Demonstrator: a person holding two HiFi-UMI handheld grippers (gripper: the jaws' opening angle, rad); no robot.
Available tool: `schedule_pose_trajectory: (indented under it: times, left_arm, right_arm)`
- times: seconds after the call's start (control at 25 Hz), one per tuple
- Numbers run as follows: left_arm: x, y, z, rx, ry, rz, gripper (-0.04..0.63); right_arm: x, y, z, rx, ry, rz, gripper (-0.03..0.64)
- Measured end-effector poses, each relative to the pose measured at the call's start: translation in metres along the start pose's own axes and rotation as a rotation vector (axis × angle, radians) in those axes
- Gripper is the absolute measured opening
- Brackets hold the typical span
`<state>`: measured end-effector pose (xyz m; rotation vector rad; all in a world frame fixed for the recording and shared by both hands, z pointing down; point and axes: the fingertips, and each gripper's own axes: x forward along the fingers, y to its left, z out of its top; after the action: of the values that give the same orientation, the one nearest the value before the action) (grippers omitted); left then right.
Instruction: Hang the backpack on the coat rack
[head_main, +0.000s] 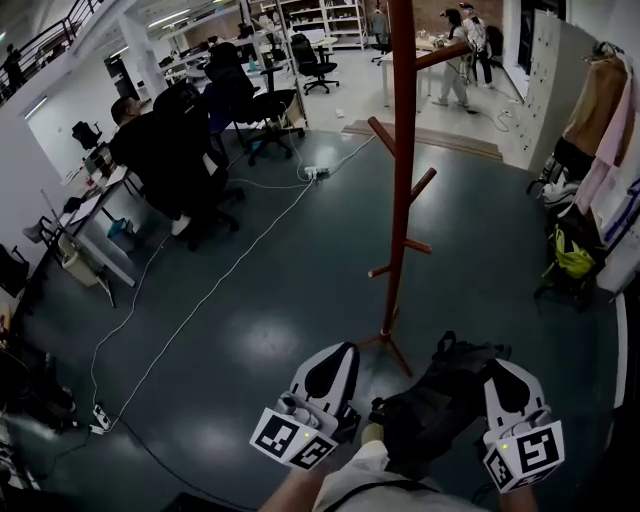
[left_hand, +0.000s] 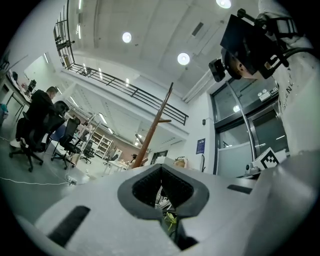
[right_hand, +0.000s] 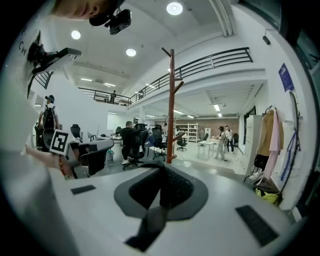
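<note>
Head view, starting well to the left of the coat rack (head_main: 402, 180): a person sits in a dark office chair (head_main: 185, 140) at a desk (head_main: 95, 215). A white cable (head_main: 230, 270) runs slantwise over the dark floor (head_main: 300, 260) between that chair and the rack's foot.

Just left of the rack's base and nearer the camera is the left gripper (head_main: 335, 365). In the left gripper view its jaws stand together at the tips with only a thin slit below them. Nothing is caught between them, and they point up toward the brown rack (left_hand: 155, 125) and the ceiling.

The rack stands upright in the middle of the floor, with short pegs angling up on both sides of its pole.

Just right of its foot lies the black backpack (head_main: 440, 395), low down between the two grippers. Whether it rests on the floor cannot be told.

At the backpack's right edge is the right gripper (head_main: 510, 385). In the right gripper view its jaws are closed on a dark strap (right_hand: 152, 222) that trails from between them toward the camera, with the rack (right_hand: 171, 100) straight ahead beyond.

Far right of the rack, coats (head_main: 600, 110) hang along the wall above a yellow-green bag (head_main: 570, 255).
</note>
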<state>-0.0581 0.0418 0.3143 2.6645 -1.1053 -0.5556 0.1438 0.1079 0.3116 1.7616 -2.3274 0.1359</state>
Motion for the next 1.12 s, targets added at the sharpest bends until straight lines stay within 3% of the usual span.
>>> schedule_pose_trajectory:
  times: [0.36,0.8,1.12]
  left_arm:
    - [0.055,0.056,0.003,0.002,0.001,-0.010,0.011]
    - [0.114,0.101,-0.011,0.007,-0.002,0.010,0.011]
    - [0.172,0.120,-0.029,0.003,0.014,-0.026,0.011]
  right_arm:
    - [0.086,-0.031,0.023,-0.009,-0.010,-0.024,0.028]
    - [0.177,-0.055,0.034,-0.008,-0.003,0.018,0.028]
    - [0.226,-0.061,0.034,-0.023,0.021,0.067,0.028]
